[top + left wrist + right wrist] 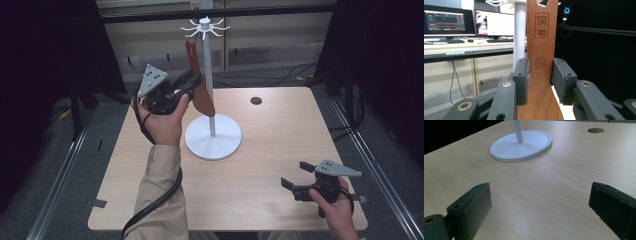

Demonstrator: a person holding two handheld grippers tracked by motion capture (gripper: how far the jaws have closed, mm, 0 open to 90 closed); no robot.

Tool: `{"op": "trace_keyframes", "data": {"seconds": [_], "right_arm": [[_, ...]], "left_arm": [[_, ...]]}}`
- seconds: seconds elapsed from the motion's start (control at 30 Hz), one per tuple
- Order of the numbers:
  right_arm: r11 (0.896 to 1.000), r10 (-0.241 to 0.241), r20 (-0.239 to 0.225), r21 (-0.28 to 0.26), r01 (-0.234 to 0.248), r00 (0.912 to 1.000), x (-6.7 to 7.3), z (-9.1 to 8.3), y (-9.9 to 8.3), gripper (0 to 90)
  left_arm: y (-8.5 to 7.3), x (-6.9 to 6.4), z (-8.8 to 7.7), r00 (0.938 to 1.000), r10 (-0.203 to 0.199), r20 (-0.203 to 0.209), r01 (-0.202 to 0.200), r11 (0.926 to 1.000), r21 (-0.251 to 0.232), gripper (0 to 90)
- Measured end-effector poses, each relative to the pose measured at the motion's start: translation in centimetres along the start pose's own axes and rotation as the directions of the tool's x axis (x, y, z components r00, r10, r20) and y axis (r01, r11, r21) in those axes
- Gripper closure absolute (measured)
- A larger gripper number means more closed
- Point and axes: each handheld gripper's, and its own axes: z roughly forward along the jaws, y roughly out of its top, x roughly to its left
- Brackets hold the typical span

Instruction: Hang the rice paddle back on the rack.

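Observation:
A brown wooden spatula (pixel 192 62) stands nearly upright, handle up and blade down, beside the pole of a white hook stand (pixel 209 75). My left gripper (pixel 194 85) is shut on the spatula's neck, with pads on both of its edges. In the left gripper view the spatula (pixel 541 37) rises between the jaws, and its hanging hole reaches the stand's hooks (pixel 205 27). I cannot tell if it hangs on one. My right gripper (pixel 295 174) rests low over the table's front right corner, open, with nothing between its jaws (pixel 540 202).
The stand's round white base (pixel 213 137) sits mid-table on the light wooden table (pixel 280 135). A small round hole (pixel 256 100) is at the back right of the table. Desks with lit monitors (pixel 449 21) stand beyond. Dark curtains flank both sides.

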Motion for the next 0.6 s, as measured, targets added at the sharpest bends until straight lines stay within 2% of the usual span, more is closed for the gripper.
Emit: {"op": "trace_keyframes", "data": {"seconds": [0.1,0.17,0.27,0.33,0.6], "right_arm": [[1.000,-0.001,-0.002,-0.001,0.001,1.0000,0.0,0.0,0.0,3.9],[1.000,0.000,0.001,-0.002,0.000,1.0000,-0.1,0.0,0.0,3.9],[1.000,0.000,0.001,-0.004,0.000,1.0000,-0.1,0.0,0.0,3.9],[1.000,0.001,0.001,-0.003,-0.001,1.0000,-0.1,0.0,0.0,3.9],[1.000,0.003,-0.001,-0.007,-0.003,1.0000,-0.2,0.0,0.1,3.9]], "left_arm": [[0.1,-0.1,0.3,0.9999,0.010,0.007,-0.010,0.9999,0.006,66.6],[0.1,-0.2,0.5,1.0000,-0.001,0.002,0.001,1.0000,0.002,66.5],[0.3,-0.3,0.8,0.9999,0.016,0.004,-0.016,0.9998,0.009,66.5],[0.3,-0.4,1.0,0.9999,0.014,0.008,-0.014,0.9999,0.005,66.6],[0.4,-0.6,2.0,0.9998,0.017,-0.012,-0.016,0.9997,0.018,66.5]]}}
